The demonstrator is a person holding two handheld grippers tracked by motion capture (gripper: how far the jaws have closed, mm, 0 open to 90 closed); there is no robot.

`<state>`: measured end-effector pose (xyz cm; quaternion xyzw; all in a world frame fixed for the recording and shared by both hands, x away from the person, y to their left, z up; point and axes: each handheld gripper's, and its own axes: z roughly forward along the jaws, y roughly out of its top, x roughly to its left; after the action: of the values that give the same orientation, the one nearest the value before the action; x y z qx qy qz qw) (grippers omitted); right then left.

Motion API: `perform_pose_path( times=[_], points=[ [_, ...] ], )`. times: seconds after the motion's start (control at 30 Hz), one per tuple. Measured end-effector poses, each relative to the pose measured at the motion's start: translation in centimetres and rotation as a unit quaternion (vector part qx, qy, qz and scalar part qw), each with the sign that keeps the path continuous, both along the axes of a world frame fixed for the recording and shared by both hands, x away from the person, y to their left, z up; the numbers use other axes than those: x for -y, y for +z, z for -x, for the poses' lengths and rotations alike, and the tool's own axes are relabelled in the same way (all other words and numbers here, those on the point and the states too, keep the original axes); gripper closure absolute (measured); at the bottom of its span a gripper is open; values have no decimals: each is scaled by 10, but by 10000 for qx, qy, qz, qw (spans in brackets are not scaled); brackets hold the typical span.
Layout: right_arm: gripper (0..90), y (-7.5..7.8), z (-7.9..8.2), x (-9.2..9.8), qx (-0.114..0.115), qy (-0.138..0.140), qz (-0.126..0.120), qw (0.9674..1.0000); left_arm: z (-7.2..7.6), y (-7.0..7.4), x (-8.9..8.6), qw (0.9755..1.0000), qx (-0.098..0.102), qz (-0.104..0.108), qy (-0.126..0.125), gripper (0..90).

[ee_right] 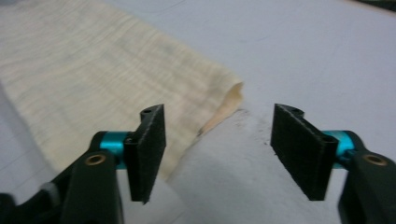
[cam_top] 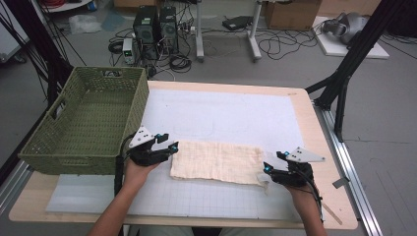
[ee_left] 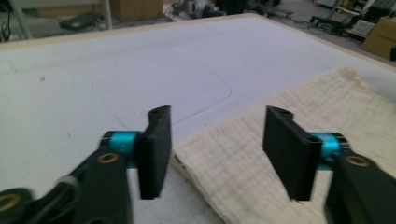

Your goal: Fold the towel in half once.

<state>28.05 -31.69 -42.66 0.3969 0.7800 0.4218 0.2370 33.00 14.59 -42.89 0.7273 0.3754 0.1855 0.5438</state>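
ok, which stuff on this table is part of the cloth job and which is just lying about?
In the job:
- cream cloth, folded flat on the white mat
- left gripper, open, at the cloth's left end
- right gripper, open, at its right end

Lying about:
- green basket, at the table's left edge; it could be the cloth's destination
- computer towers, cables and boxes on the floor

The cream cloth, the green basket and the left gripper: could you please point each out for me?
cream cloth (cam_top: 216, 161), high view, middle of the folded fabric.
green basket (cam_top: 64, 158), high view, near wall.
left gripper (cam_top: 167, 142), high view, between its fingertips.
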Motion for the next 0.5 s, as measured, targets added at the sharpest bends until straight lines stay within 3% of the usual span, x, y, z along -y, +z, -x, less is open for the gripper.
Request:
perform_pose_path(
  times=[0.07, 0.2, 0.5],
  points=[
    [241, 2, -1, 4, 96, -170, -43, 9998, 0, 1, -1, 9999, -52, 104, 101, 292],
    [132, 3, -2, 9, 245, -386, 56, 9989, 2, 4, -5, 9993, -11, 331, 164, 169],
    [116, 6, 0, 13, 218, -391, -115, 9989, 4, 5, -5, 9994, -7, 333, 15, 170]
  ],
)
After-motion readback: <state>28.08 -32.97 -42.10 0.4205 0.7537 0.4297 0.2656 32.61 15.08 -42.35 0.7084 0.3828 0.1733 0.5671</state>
